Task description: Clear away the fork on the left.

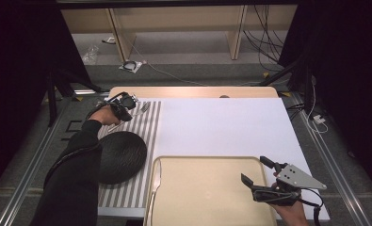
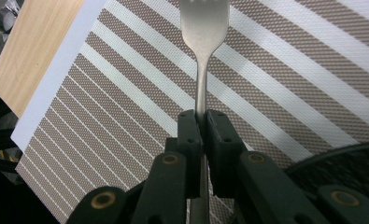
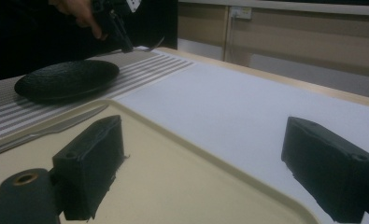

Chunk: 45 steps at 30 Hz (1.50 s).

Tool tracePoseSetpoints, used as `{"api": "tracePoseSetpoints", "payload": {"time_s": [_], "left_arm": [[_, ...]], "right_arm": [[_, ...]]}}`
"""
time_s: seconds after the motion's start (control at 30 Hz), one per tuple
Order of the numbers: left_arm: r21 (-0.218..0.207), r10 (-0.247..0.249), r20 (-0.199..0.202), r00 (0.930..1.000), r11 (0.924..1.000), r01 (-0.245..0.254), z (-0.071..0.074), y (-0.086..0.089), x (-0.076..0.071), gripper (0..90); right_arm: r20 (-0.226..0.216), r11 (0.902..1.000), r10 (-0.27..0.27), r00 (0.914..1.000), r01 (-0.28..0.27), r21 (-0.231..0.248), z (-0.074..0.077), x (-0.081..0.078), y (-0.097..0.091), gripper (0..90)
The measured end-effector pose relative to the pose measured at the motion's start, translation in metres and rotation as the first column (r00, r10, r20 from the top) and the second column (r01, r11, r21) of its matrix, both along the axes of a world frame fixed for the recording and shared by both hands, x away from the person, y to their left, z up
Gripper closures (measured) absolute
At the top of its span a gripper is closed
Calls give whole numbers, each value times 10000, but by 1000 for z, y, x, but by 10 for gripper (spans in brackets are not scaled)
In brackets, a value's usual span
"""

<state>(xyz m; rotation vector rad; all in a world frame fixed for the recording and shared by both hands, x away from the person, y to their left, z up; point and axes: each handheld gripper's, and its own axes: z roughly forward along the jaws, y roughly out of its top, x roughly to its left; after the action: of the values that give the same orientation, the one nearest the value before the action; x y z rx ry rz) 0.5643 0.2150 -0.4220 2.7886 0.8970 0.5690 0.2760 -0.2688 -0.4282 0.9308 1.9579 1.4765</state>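
Observation:
A silver fork (image 2: 204, 32) is pinched by its handle between the pads of my left gripper (image 2: 204, 123), tines pointing away. It hangs over the far end of a brown-and-white striped placemat (image 1: 148, 129), where the left gripper (image 1: 128, 109) and the fork (image 1: 144, 108) sit at the table's far left. My right gripper (image 1: 254, 169) stands open over the near right part of a beige tray (image 1: 202, 188), with nothing between its jaws (image 3: 201, 158). A knife (image 1: 155, 181) lies along the tray's left rim.
A black round plate (image 1: 120, 155) rests on the placemat, near the left forearm. A white mat (image 1: 226, 125) covers the table's middle and right. Wooden table edge (image 1: 193, 91) runs along the far side, with the floor and cables beyond.

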Motion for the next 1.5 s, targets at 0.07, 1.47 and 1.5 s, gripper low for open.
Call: {"api": "tracePoseSetpoints", "payload": {"time_s": [0.07,1.47,1.5], "left_arm": [[-158,124,-22,9999,9998,-125,6,-1,-4,841],[-1618,-1713,106,9852,9719,1708,45,-72,-133,840],[-1691,-1753,113,9844,9700,1747,44,-73,-137,840]], "right_arm": [[6,10000,6,10000,-6,0,0,0,0,139],[10,10000,23,10000,-23,-78,0,-1,2,142],[19,10000,13,10000,-13,-60,0,-1,2,142]]}}
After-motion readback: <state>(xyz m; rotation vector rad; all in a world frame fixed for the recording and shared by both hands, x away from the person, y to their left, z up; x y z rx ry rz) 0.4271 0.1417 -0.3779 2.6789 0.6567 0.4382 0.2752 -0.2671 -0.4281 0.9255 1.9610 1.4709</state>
